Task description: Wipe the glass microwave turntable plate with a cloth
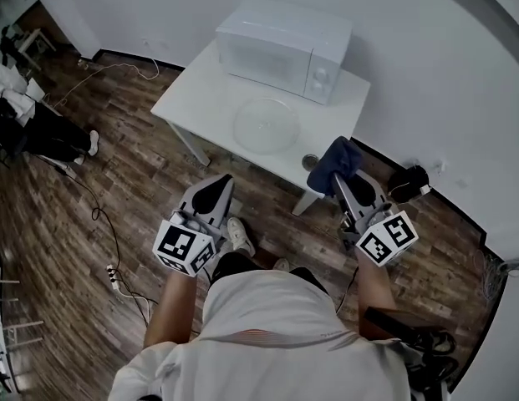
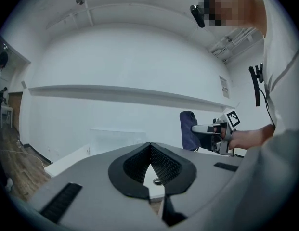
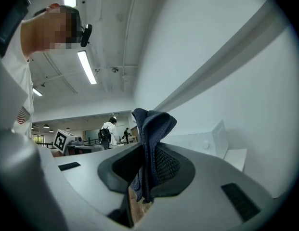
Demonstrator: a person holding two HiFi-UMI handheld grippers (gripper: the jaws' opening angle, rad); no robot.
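My left tongs [image 1: 217,182]: jaws closed tip to tip with nothing between them, held over the floor [image 1: 134,182] short of the table's [image 1: 192,90] near edge.
My right tongs [image 1: 341,182]: jaws clamped on the cloth [image 1: 336,160], held at the table's near right corner.
Cloth: dark blue and bunched, standing up out of my right jaws, with a tail hanging below them.
Turntable plate [image 1: 266,125]: clear glass, lying flat on the white table in front of the microwave [image 1: 284,48], apart from both tongs.
Microwave: white, at the back of the table by the wall, door shut; I cannot tell what is inside.
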